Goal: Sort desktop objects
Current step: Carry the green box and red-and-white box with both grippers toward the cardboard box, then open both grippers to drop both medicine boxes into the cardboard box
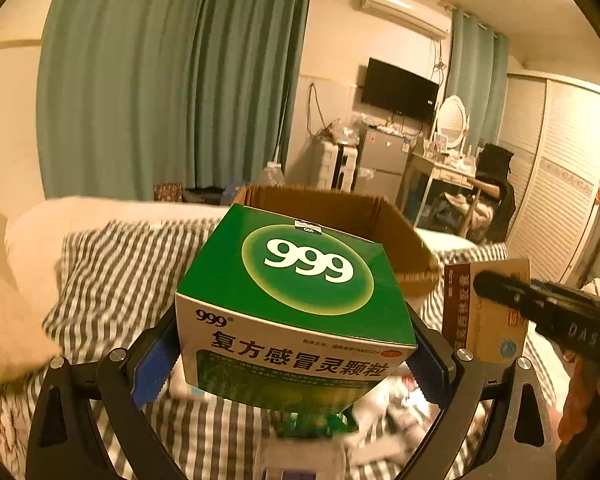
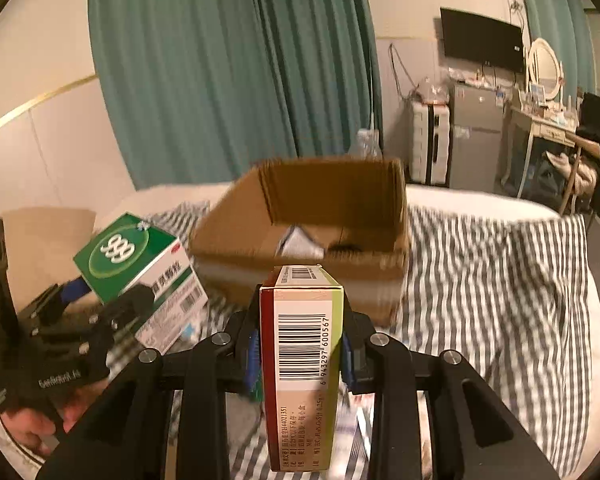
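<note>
Left gripper [image 1: 296, 364] clamps the green 999 medicine box [image 1: 296, 300] (right gripper [image 2: 300, 356] pinches a slim medicine carton [image 2: 302, 360]); release squarely over the cardboard box [image 2: 300, 248] at frame centre.

Cardboard box [image 2: 300, 216] contents blurred (white item unclear); green box [image 1: 296, 304] hides clutter beneath.

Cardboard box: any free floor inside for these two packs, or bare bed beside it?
Inside the cardboard box, the floor near its right wall looks bare; white and dark items lie left and centre. Striped bedding right of the box is free. Left is crowded: the left hand-held gripper holds the green 999 box there.
</note>
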The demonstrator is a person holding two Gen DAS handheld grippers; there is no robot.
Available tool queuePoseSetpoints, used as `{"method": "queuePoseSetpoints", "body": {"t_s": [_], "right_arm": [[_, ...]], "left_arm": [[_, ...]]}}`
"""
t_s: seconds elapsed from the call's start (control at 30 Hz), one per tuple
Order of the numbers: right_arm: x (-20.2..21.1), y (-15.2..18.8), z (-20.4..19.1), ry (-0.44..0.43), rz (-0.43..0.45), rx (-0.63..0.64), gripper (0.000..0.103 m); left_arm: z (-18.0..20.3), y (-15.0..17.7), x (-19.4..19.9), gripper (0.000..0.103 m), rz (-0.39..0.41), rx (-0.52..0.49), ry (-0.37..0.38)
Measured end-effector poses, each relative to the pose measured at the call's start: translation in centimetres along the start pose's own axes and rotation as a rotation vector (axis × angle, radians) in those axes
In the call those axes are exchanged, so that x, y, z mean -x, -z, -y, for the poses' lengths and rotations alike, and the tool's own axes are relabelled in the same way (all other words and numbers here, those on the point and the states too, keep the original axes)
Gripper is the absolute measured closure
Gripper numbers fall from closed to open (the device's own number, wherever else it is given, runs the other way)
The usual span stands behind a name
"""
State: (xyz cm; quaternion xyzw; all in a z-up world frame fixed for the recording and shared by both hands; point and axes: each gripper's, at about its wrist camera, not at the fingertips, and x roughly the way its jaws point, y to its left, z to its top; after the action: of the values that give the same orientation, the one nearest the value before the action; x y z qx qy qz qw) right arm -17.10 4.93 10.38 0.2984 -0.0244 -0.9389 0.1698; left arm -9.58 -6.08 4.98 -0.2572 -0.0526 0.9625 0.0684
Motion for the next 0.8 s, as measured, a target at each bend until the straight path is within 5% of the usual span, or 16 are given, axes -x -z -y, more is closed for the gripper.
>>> {"method": "queuePoseSetpoints", "body": {"t_s": [0.33,0.43,0.5,0.7,0.8], "right_arm": [[-5.7,-8.6,2.6,0.001,0.151,-0.023,0.071],[-8.7,-9.3,4.2,-0.011,0.147,-0.062,0.047],[-10.0,-9.1,5.1,0.02,0.167,-0.075,0.021],[-11.3,-7.7,7.4,0.067,0.16,-0.132,0.016],[-10.0,-7.8,7.3,0.097,0.139,-0.116,0.011]], "left_arm": [[1.2,-6.7,-7.5,0.003,0.054,-0.011,0.021],[0.9,-7.0,-10.4,0.003,0.04,0.016,0.027],[0.7,-6.7,-11.9,0.001,0.035,0.027,0.035],[1.0,-5.7,-13.9,0.0,0.038,-0.011,-0.065],[0.8,-5.5,-12.3,0.0,0.073,0.024,-0.055]]}}
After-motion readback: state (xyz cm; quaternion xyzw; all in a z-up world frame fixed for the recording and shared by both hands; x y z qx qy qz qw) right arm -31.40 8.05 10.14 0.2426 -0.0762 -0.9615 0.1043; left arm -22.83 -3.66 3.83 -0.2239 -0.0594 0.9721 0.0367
